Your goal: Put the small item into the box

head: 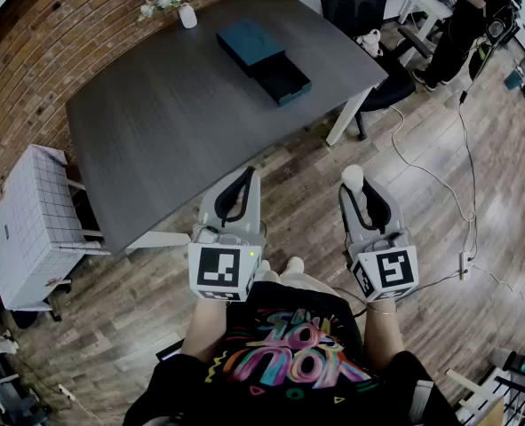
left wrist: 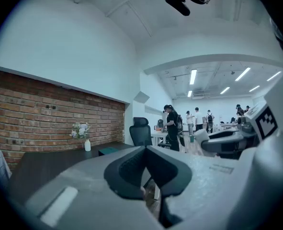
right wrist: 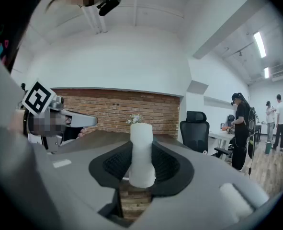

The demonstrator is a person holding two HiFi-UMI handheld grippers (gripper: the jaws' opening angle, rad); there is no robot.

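A dark blue box point(head: 262, 58) with its drawer pulled out lies at the far side of the dark table point(head: 173, 122); its teal lid point(left wrist: 107, 150) also shows in the left gripper view. My right gripper point(head: 355, 189) is shut on a small white cylinder point(head: 353, 177), which stands upright between the pads point(right wrist: 141, 152). It hangs over the wooden floor, off the table's near right corner. My left gripper point(head: 242, 180) is held at the table's near edge, jaws together with nothing in them point(left wrist: 145, 152). Both grippers are close to my body, far from the box.
A white vase of flowers point(head: 180, 9) stands at the table's far edge. A white gridded cabinet point(head: 27, 220) sits left of the table, and a black office chair point(head: 360, 7) at its far right. Cables point(head: 440, 185) run across the floor; people stand at the back right.
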